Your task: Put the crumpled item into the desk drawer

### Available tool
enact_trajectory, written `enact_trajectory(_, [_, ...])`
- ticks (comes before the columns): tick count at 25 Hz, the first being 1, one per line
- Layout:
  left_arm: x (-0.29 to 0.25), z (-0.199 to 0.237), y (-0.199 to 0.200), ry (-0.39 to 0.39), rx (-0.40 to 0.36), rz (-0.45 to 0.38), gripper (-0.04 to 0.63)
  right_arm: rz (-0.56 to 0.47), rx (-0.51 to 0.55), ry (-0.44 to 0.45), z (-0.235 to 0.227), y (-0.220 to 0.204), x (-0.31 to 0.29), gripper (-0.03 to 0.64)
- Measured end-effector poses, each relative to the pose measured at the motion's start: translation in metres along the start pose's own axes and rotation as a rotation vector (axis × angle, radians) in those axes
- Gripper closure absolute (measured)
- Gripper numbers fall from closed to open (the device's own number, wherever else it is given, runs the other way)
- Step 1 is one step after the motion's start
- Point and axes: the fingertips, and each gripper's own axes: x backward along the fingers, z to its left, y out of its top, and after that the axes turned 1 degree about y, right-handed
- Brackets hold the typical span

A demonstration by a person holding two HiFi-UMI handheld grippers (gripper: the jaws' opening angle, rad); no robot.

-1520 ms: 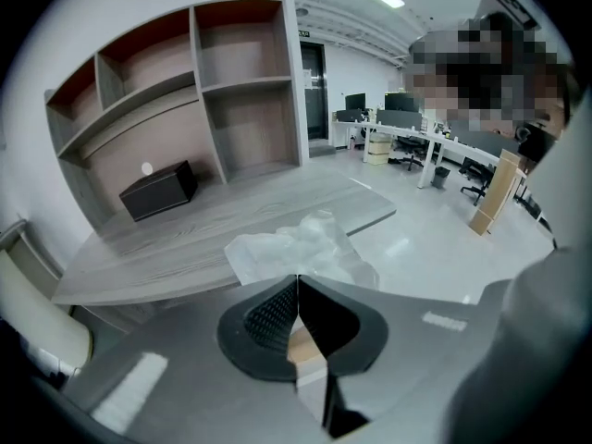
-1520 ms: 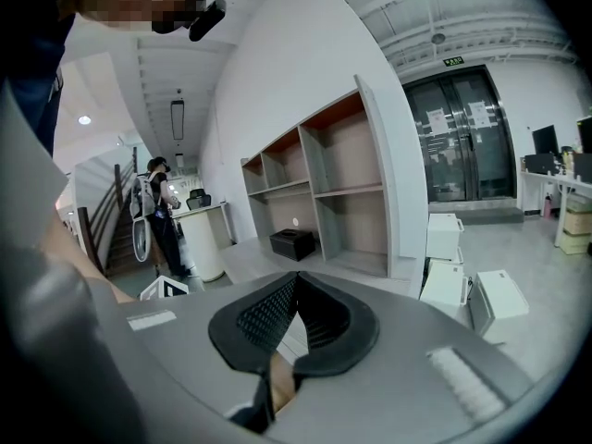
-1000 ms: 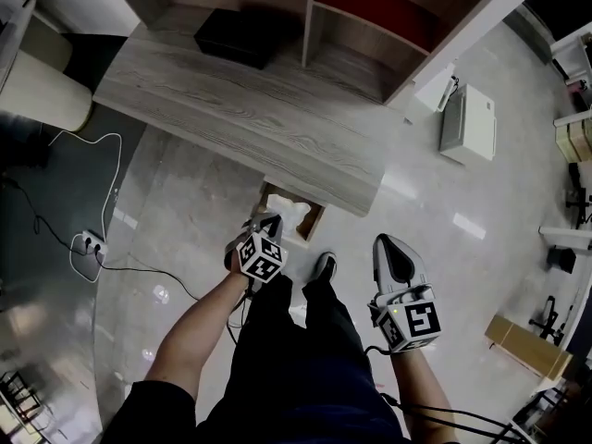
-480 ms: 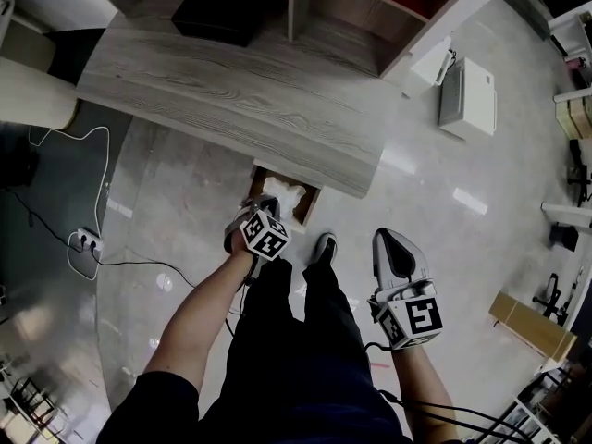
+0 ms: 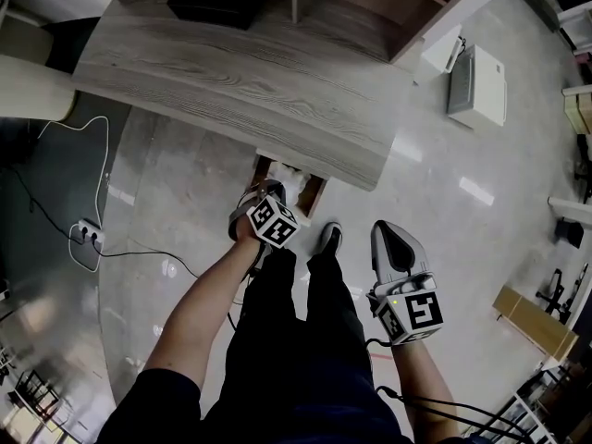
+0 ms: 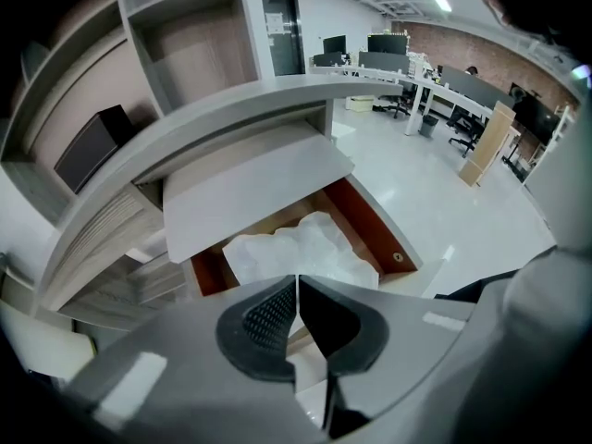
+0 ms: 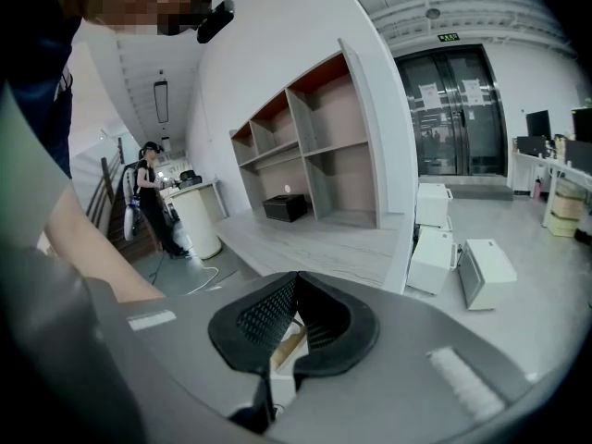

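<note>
Right tongs [image 5: 388, 234] hang low beside the leg [image 5: 328, 322], pinched closed on nothing, with open floor [image 5: 462, 239] to their right. Left tongs [image 6: 297, 283] are closed and empty too, just off the drawer's [image 6: 375, 218] front edge. The crumpled item [image 6: 305, 248] sits inside the part-open drawer, half under the tabletop [image 5: 231, 81] lip.

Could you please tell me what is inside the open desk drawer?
A white crumpled item lies in the drawer; the desk top hides the drawer's back part.
</note>
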Motion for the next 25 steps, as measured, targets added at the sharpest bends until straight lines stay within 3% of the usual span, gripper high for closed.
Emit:
enact_trajectory(8, [0.006, 0.004, 0.008, 0.009, 0.031, -0.024, 0.537, -0.006, 0.007, 0.022, 0.006, 0.007, -0.009, 0.611])
enact_trajectory(15, [0.046, 0.039, 0.019, 0.099, 0.144, -0.104, 0.537, -0.037, 0.049, 0.047, 0.006, 0.024, -0.019, 0.611])
enact_trajectory(20, [0.103, 0.083, 0.040, 0.187, 0.250, -0.217, 0.537, -0.091, 0.068, 0.051, 0.001, 0.049, -0.023, 0.611])
enact_trajectory(25, [0.177, 0.112, 0.082, 0.241, 0.371, -0.397, 0.537, -0.153, 0.085, 0.060, -0.001, 0.085, -0.020, 0.611])
